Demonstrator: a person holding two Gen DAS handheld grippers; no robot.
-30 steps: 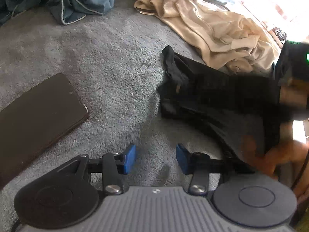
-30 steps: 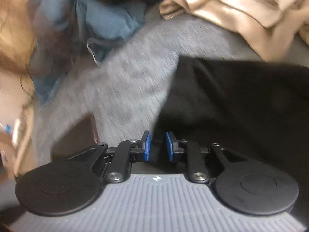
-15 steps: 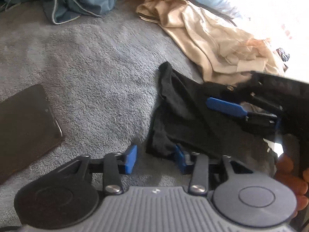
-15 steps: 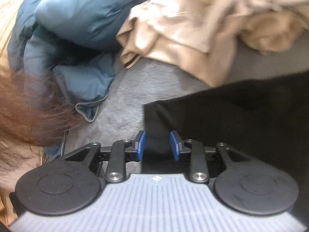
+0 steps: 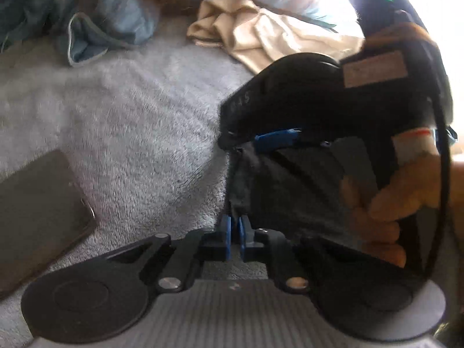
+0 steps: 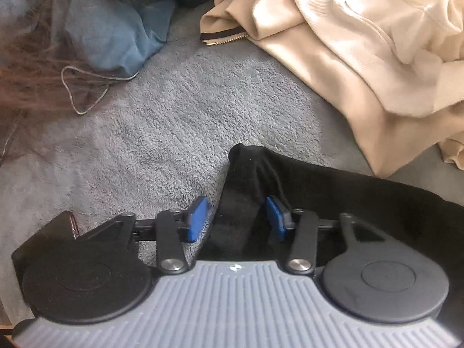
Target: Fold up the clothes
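Note:
A black garment (image 5: 290, 191) lies crumpled on a grey fleece blanket (image 5: 130, 116). My left gripper (image 5: 235, 232) is shut on the garment's near left edge, with a thin fold of black cloth pinched between the blue pads. My right gripper (image 6: 236, 217) straddles the garment's far corner (image 6: 249, 174). Its jaws are closing; the cloth sits between the pads and a gap still shows beside the left pad (image 6: 197, 217). In the left wrist view, the right gripper's body (image 5: 304, 92) looms over the garment, with a person's hand (image 5: 391, 203) holding it.
A beige zip garment (image 6: 362, 43) is heaped at the back right, close to the black one. A blue garment (image 6: 110, 37) lies at the back left, with strands of hair (image 6: 26, 66) over it. A dark flat slab (image 5: 37, 208), like a phone, rests on the blanket at the left.
My left jaws have closed onto the black garment's edge. The right gripper has swung in over the garment's far corner and its jaws stand wider than a second ago.

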